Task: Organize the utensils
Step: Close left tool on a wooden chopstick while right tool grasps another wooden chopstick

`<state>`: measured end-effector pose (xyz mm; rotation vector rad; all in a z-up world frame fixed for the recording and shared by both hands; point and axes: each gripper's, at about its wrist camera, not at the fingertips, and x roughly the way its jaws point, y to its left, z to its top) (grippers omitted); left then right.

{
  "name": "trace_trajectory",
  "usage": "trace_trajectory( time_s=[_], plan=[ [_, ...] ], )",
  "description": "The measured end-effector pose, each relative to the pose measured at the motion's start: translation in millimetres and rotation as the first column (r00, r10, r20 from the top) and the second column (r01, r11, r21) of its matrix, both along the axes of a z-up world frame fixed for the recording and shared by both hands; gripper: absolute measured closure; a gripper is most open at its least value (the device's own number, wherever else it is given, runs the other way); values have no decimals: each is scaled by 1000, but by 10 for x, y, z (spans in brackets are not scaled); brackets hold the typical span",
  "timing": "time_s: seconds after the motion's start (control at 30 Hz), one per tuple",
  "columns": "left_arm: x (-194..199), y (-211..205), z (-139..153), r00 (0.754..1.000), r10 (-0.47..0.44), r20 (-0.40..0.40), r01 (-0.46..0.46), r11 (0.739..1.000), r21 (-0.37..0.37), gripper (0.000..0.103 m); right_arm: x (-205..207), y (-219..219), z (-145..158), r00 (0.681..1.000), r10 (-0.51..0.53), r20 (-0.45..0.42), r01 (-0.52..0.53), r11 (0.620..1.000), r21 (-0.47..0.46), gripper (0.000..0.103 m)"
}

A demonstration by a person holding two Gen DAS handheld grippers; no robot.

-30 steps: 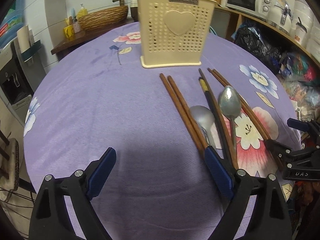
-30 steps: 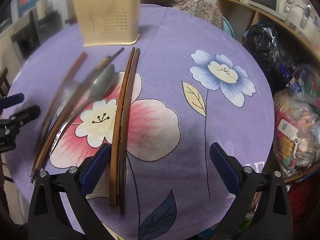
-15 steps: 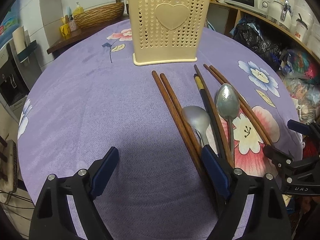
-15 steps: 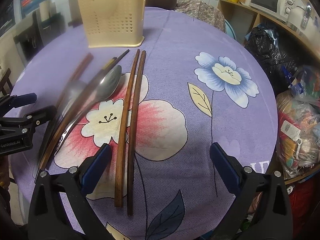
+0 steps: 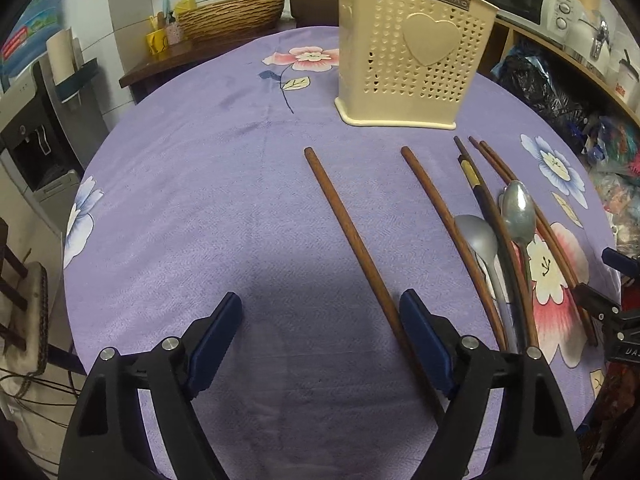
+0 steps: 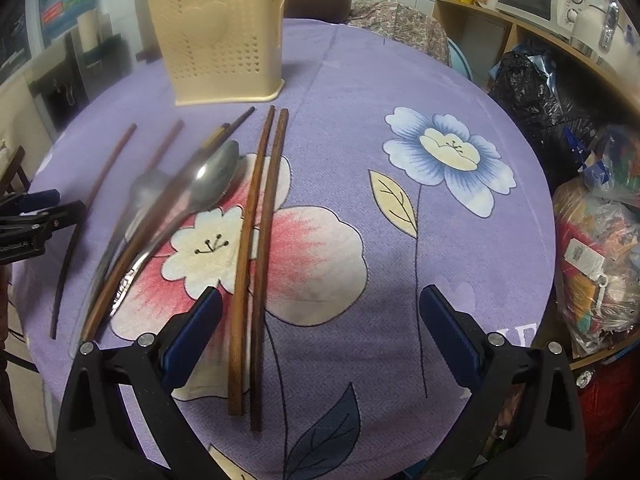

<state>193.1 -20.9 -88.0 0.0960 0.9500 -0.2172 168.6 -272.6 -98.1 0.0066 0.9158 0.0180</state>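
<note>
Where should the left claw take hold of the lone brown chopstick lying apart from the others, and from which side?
Grip the lone chopstick at its near end, coming down from above. It lies flat on the cloth, running away toward the holder, and that end sits beside the open left claw, clear of its neighbours.

We read "JIANHAO", upside down in the left wrist view, on a dark plate at the top of the cream utensil holder (image 5: pixel 416 56). On the left gripper's black body at the right wrist view's edge, we make out "GenRobot.AI" (image 6: pixel 16 246).
</note>
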Motion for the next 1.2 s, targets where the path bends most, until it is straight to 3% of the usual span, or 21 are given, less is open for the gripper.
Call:
trace_trajectory(
  time_s=[0.27, 0.37, 0.5, 0.77, 0.97, 1.2],
  plan=[
    [184, 35, 95, 1000, 19, 17, -18, 1000, -21, 24, 325, -181, 130, 999, -20, 43, 15, 994, 106, 6],
    [279, 33, 119, 999, 32, 18, -31, 999, -42, 34, 515, -151, 157, 999, 4, 44, -9, 994, 107, 8],
    [388, -13, 130, 999, 40, 20, -39, 998, -49, 47, 774, -100, 240, 998, 39, 55, -46, 989, 141, 34],
    [517, -62, 91, 999, 53, 2, -53, 998, -39, 56, 1242, 88, 195, 995, 101, -5, -99, 986, 131, 67],
    [548, -38, 58, 998, 65, -4, -65, 997, -32, 57, 1367, 150, 104, 993, 115, -33, -111, 989, 102, 79],
    [601, -38, 55, 998, 66, -3, -66, 997, -40, 58, 1443, 192, 111, 992, 120, -45, -115, 988, 107, 80]
  ],
)
